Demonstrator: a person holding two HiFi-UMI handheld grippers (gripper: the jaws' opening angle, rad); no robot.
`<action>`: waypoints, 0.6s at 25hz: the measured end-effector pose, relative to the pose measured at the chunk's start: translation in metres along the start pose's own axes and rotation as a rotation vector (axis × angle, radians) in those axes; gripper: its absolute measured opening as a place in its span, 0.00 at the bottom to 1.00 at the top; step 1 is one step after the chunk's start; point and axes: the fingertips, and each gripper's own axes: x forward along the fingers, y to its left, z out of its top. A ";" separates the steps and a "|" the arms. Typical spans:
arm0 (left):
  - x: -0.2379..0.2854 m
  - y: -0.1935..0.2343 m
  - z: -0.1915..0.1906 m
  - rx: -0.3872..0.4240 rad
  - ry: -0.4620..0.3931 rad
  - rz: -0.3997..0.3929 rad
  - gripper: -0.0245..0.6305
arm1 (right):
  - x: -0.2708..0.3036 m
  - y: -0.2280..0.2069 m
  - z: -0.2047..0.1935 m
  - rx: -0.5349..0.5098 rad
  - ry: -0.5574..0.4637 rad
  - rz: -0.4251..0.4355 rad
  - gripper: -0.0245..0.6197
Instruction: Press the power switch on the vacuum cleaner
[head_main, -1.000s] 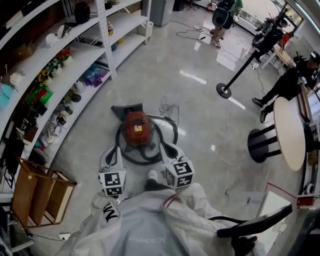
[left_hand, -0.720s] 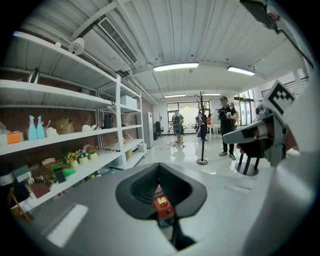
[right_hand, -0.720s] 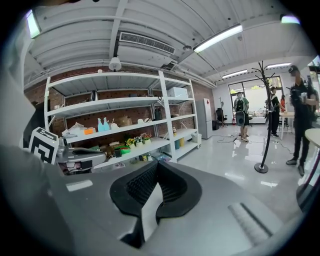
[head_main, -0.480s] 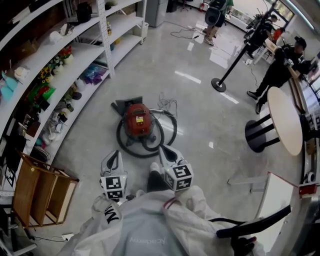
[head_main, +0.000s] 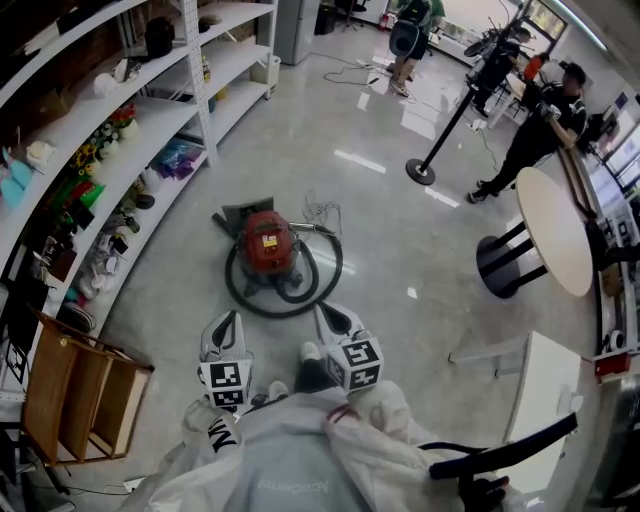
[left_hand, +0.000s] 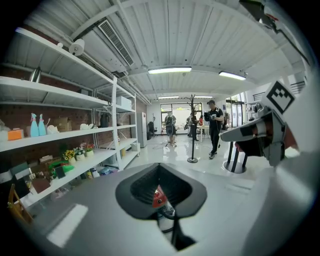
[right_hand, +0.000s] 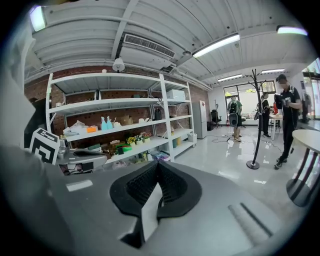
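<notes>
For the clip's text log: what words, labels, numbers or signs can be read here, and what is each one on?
None can be read with confidence.
Grey print on the person's white suit: blurred, unreadable.
Black lettering on the suit's left sleeve: only partly seen.
Yellow label on the red vacuum cleaner: too small.
Left gripper and right gripper: square markers only, no words.

Looks like an open lab hall: polished grey floor (head_main: 400, 250); long white shelving (right_hand: 115, 107) against a brick wall (left_hand: 75, 116); tube lights (left_hand: 169, 70) overhead.
</notes>
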 end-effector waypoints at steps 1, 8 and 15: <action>-0.001 -0.001 -0.001 -0.004 0.001 -0.002 0.04 | -0.001 0.001 -0.002 0.001 0.004 -0.001 0.04; 0.001 -0.023 -0.001 -0.004 0.001 -0.034 0.04 | -0.020 -0.010 -0.016 0.009 0.026 -0.025 0.04; 0.008 -0.037 0.010 0.005 -0.007 -0.021 0.04 | -0.023 -0.027 -0.020 0.027 0.027 -0.009 0.04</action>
